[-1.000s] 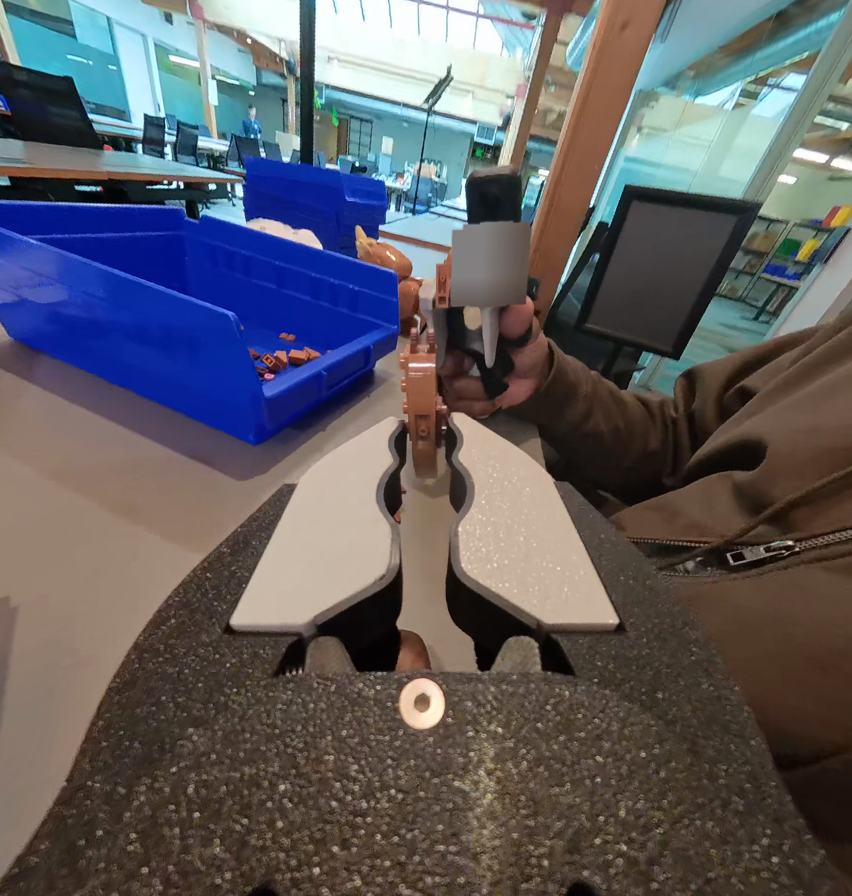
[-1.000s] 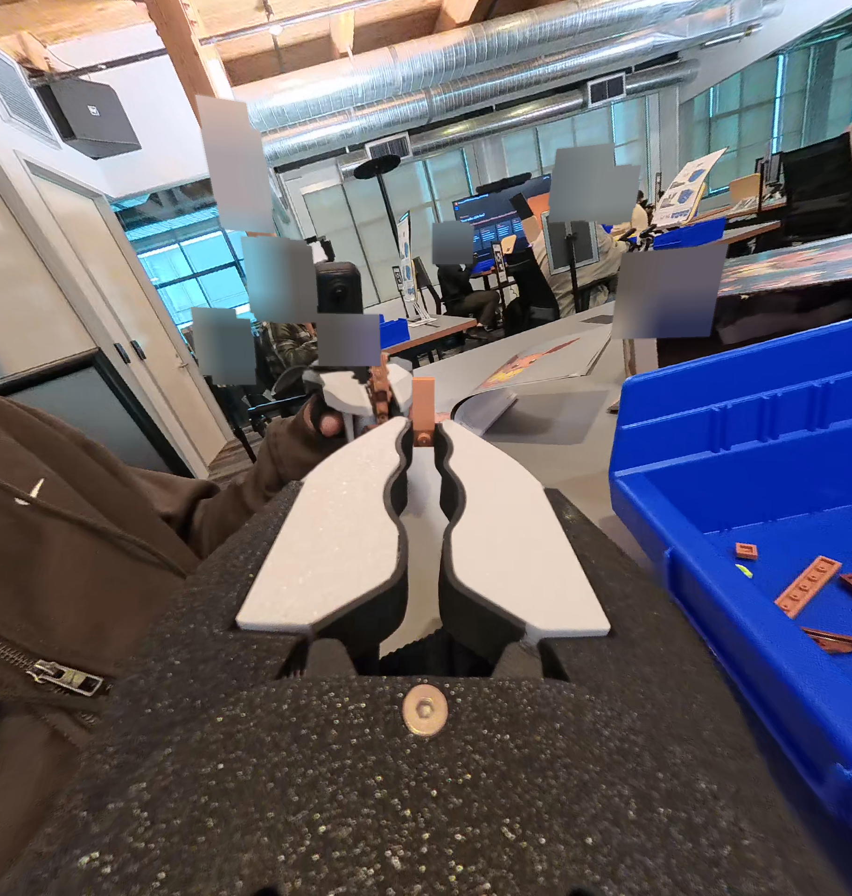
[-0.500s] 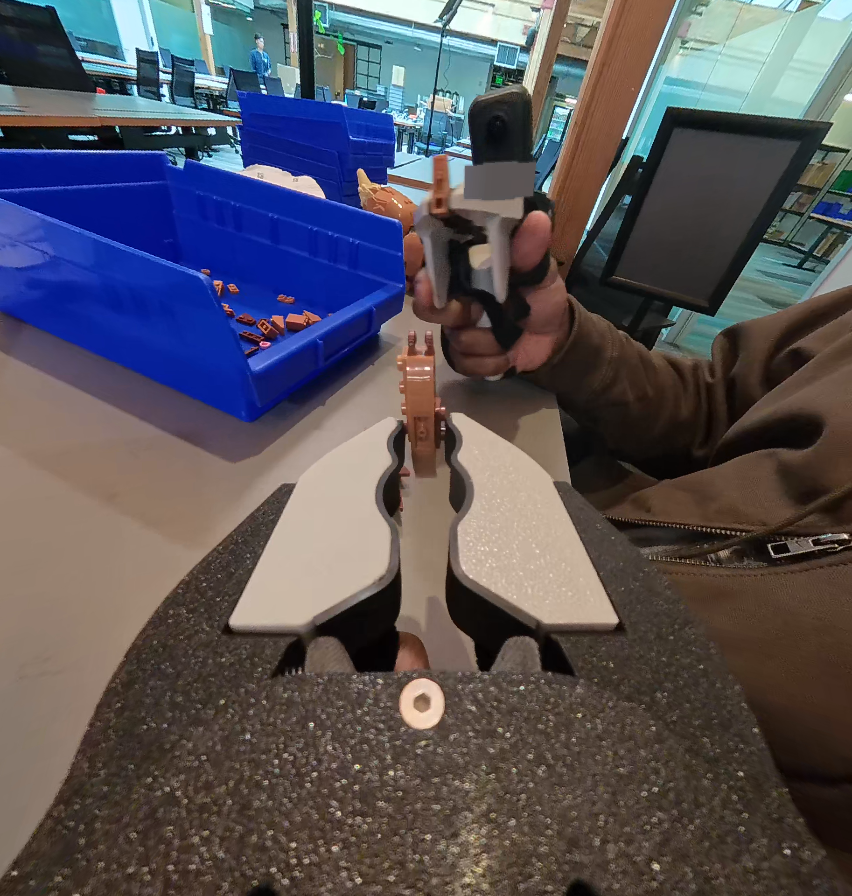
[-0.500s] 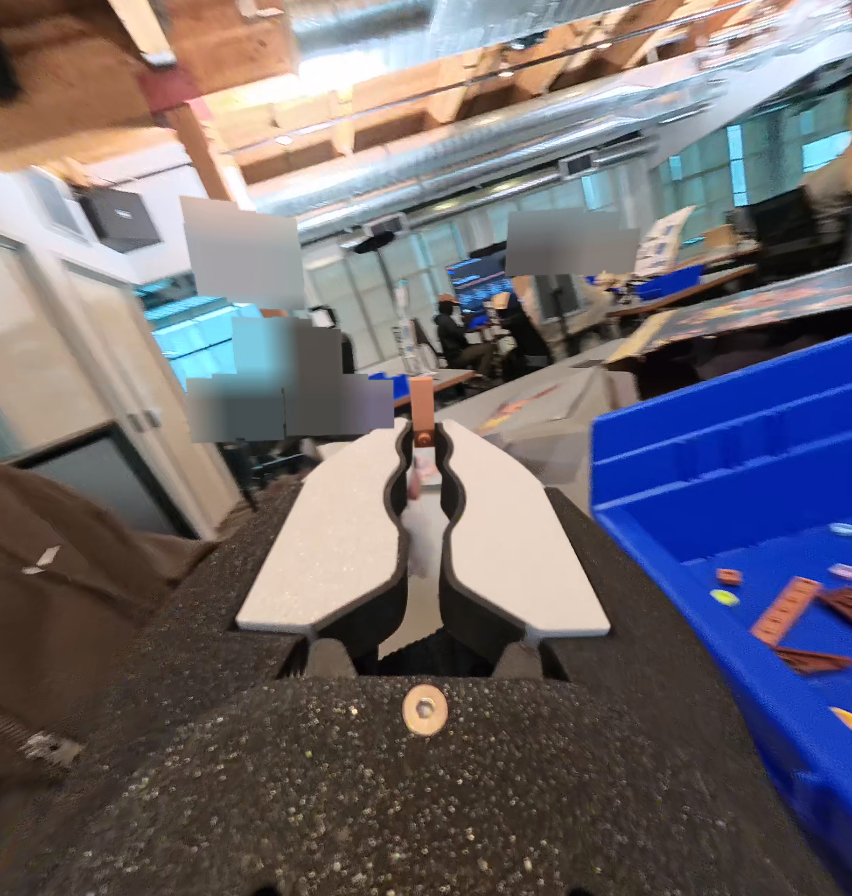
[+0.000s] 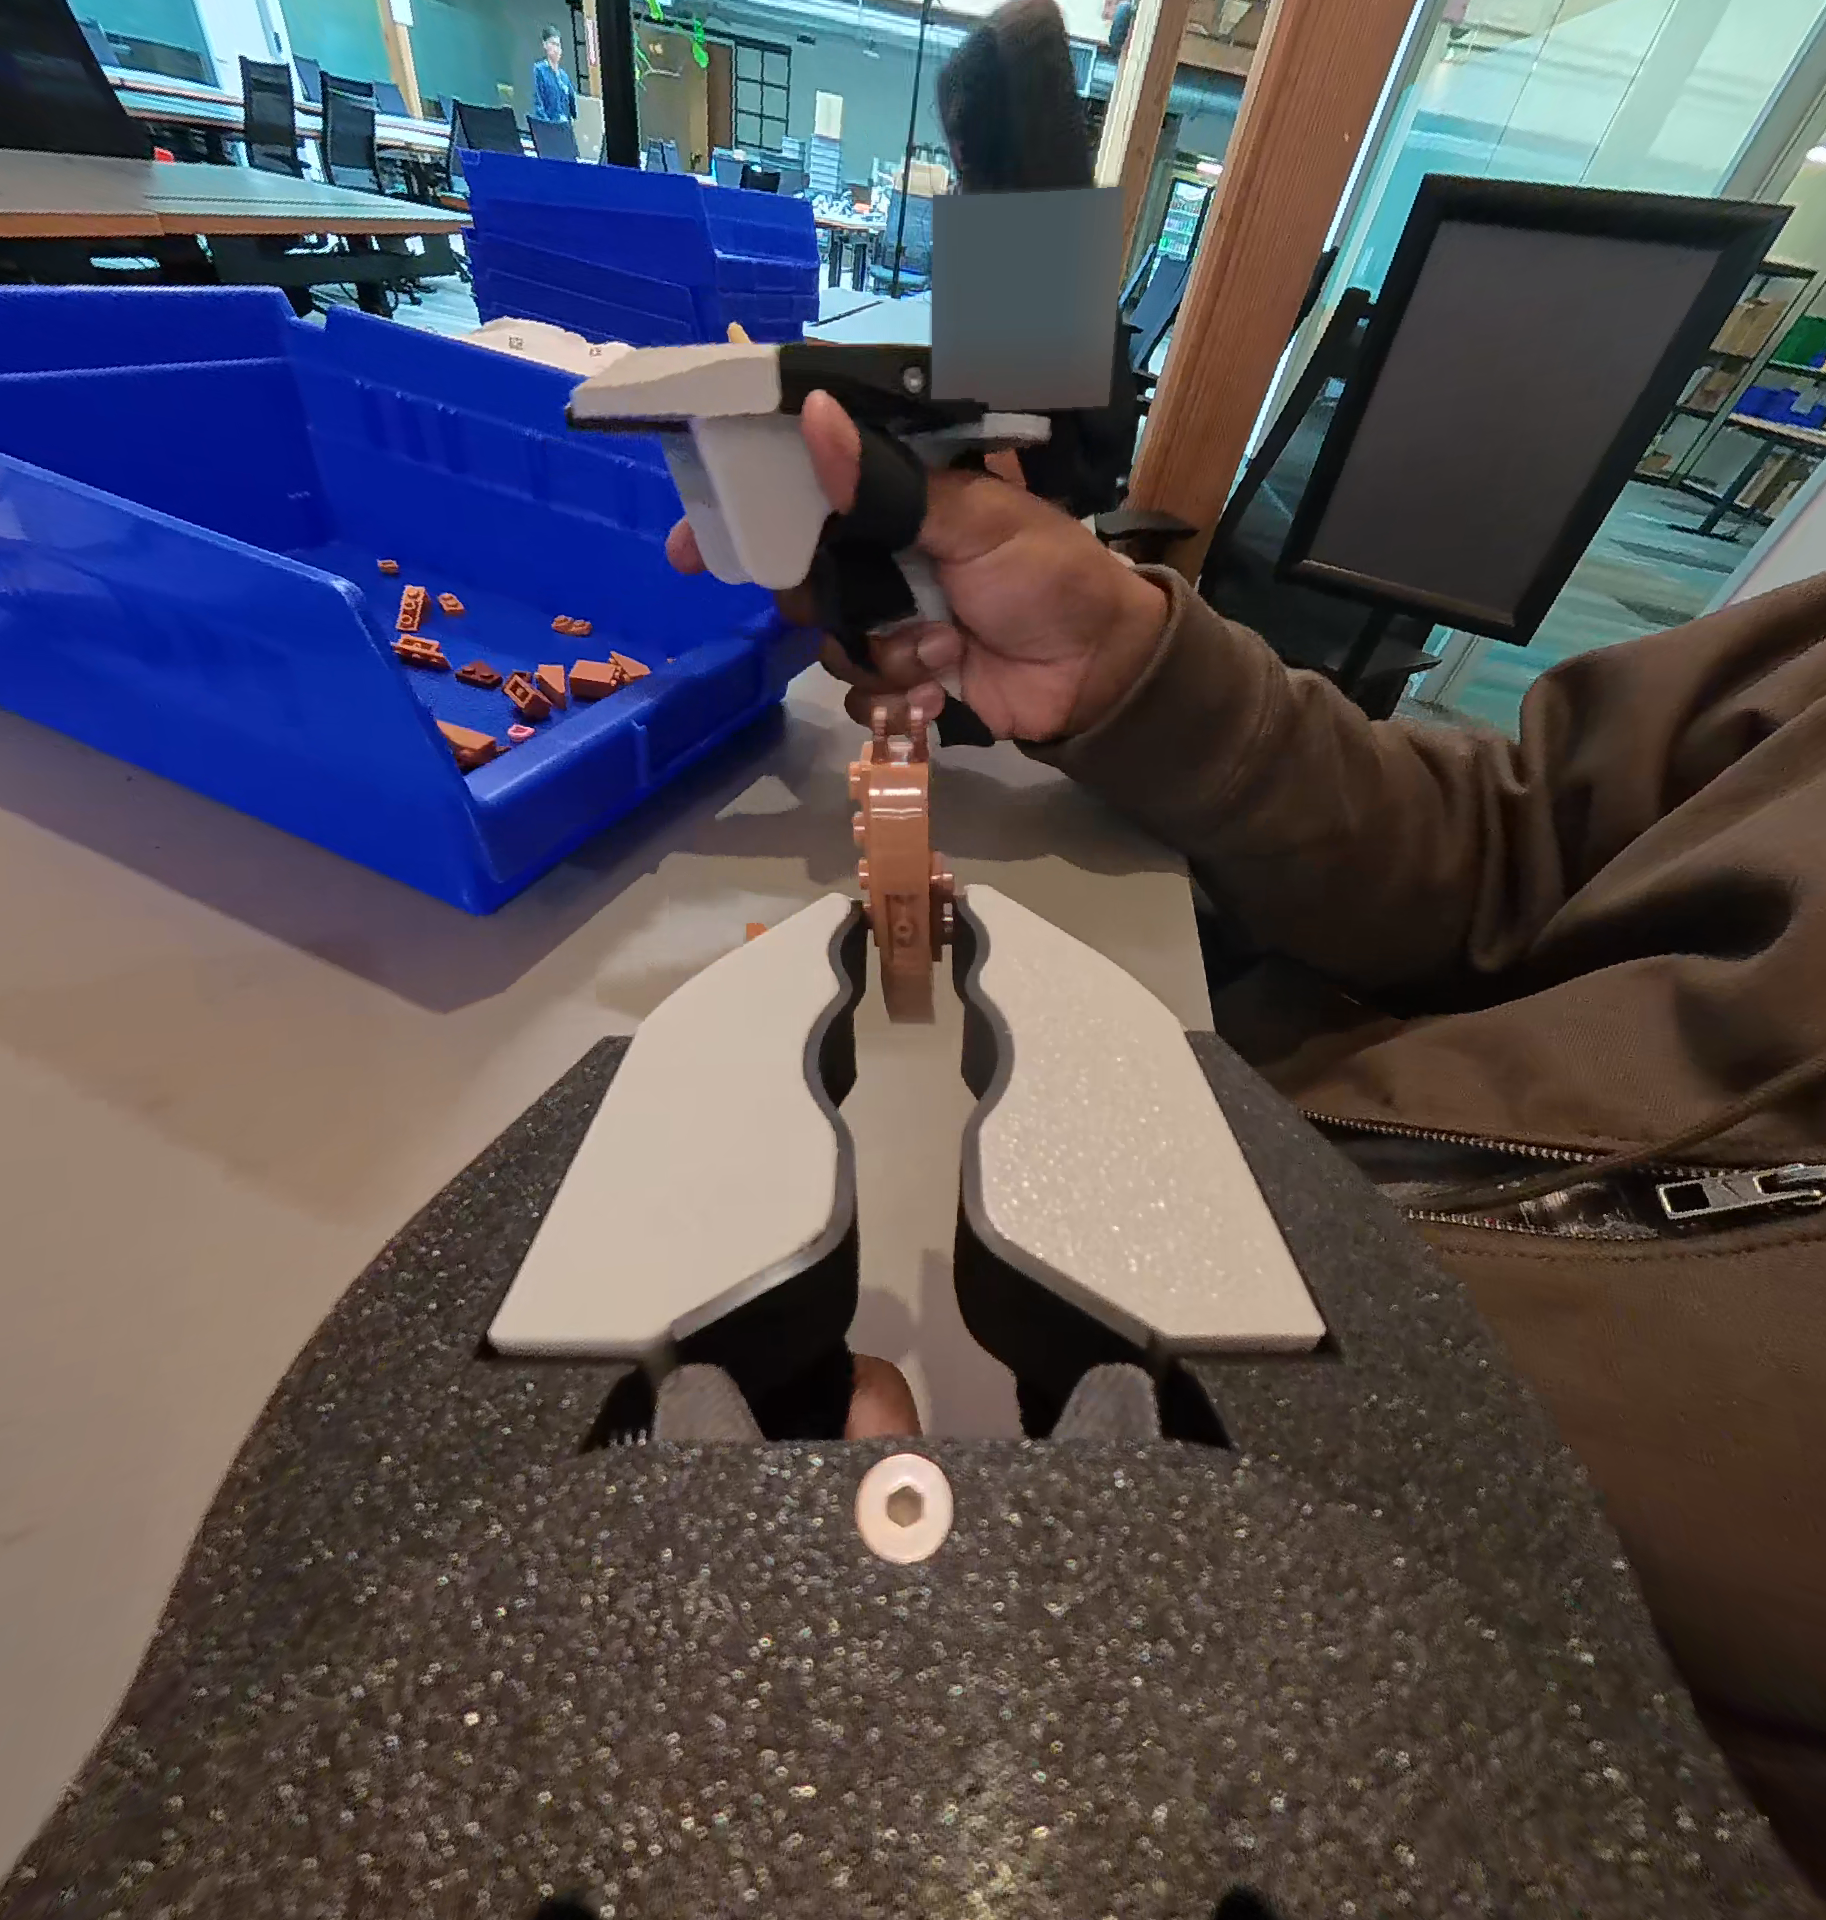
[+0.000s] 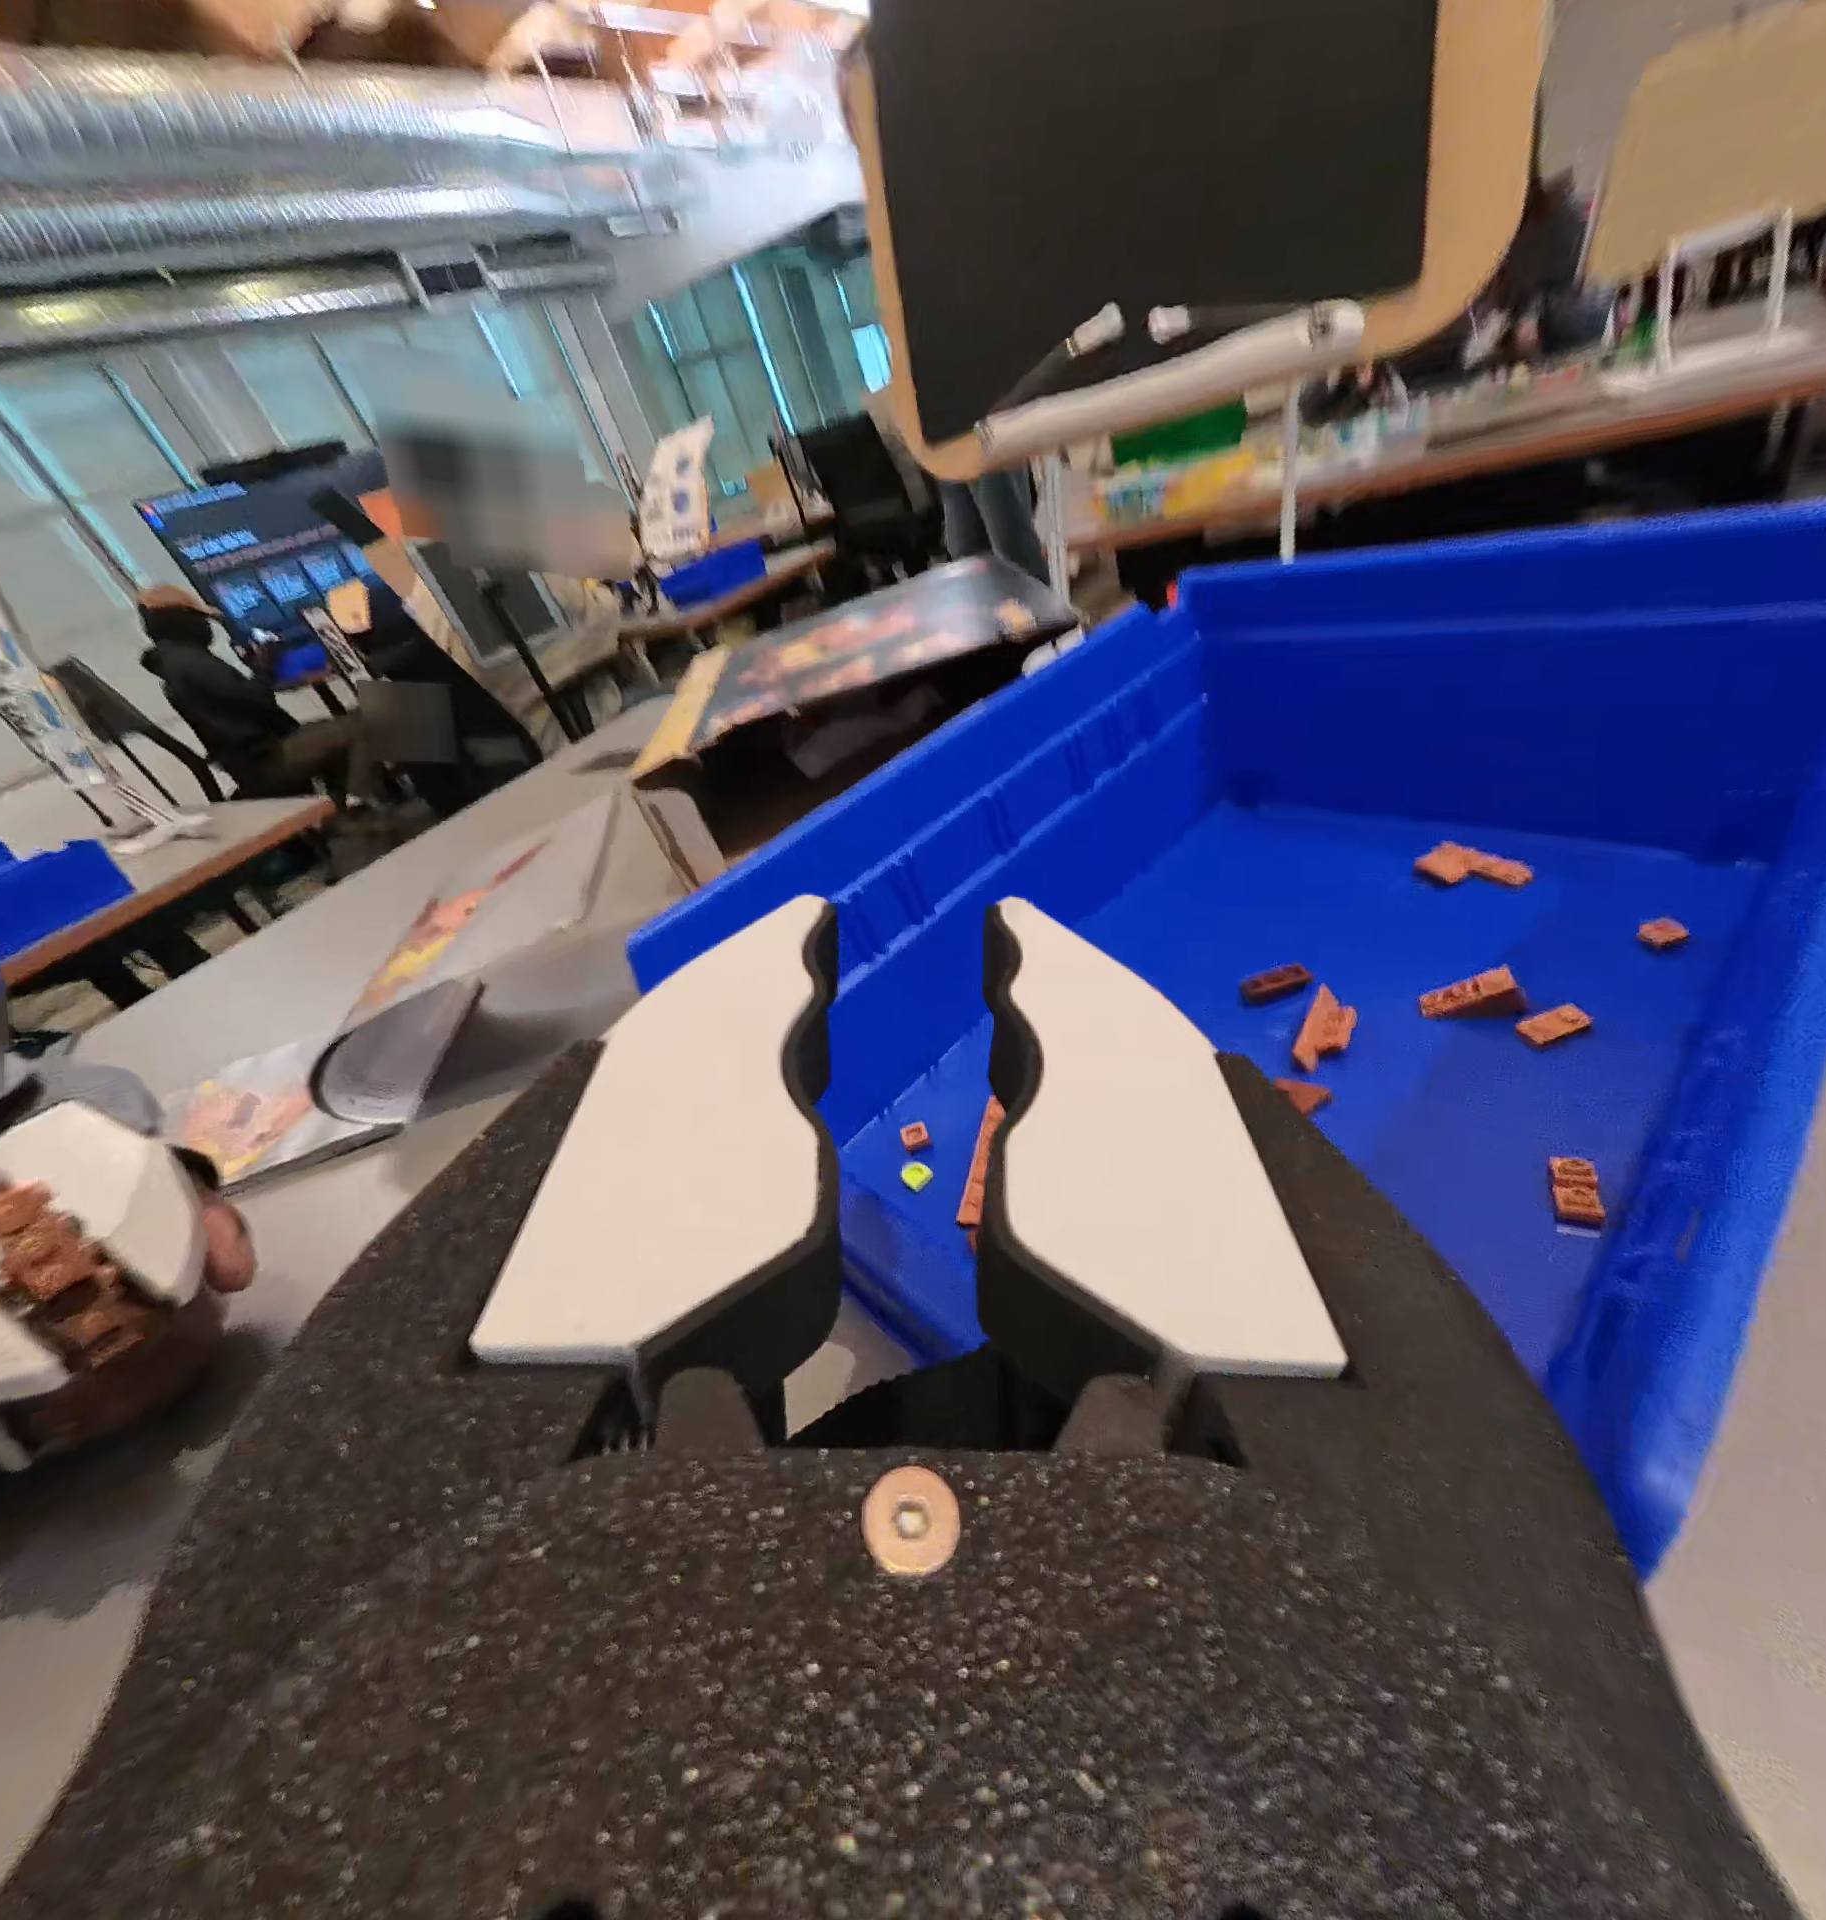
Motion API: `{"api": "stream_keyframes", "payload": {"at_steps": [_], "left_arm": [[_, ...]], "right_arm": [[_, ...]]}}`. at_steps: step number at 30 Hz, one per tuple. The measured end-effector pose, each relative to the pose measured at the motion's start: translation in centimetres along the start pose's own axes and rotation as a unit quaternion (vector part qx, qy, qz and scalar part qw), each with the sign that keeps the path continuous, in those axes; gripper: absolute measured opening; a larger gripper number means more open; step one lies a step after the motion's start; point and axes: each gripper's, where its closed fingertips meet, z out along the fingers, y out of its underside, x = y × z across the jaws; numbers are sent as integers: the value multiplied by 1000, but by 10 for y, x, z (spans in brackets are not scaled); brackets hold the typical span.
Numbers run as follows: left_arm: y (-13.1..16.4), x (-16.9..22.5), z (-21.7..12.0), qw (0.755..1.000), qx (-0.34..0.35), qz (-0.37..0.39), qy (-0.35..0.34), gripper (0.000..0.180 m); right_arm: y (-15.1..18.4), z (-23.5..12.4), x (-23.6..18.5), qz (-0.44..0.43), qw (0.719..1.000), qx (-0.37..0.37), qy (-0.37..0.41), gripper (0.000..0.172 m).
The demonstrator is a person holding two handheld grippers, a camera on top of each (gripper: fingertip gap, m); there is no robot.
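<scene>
grippers: your left gripper (image 5: 901,914) is clamping an upright brown brick build (image 5: 893,831) over the grey table (image 5: 213,1039); your right gripper (image 6: 909,935) is hovering parted and empty above the blue bin (image 6: 1304,644) of loose brown bricks (image 6: 1470,997).

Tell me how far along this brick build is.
A brown brick assembly already has several pieces joined; the left gripper is shut on it. The right gripper is open and bare over the blue bin, where loose brown pieces remain.
</scene>
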Motion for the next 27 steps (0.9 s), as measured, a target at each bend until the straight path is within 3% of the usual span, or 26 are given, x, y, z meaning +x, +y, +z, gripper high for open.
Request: {"api": "stream_keyframes", "payload": {"at_steps": [4, 10, 15, 27], "left_arm": [[-2, 5, 3, 1000, 9, -5, 13, 15], [-6, 16, 9, 999, 21, -7, 46, 15], [-4, 21, 12, 998, 14, 1, 54, 15], [-3, 19, 13, 999, 11, 3, 46, 15]], "right_arm": [[-3, -15, -53, -35, 990, 42, -126, 19], [40, -36, -155, -44, 928, -31, -369, 17], [59, -38, -179, -56, 912, -65, -401, 16], [69, -42, -187, -69, 904, -84, -414, 15]]}}
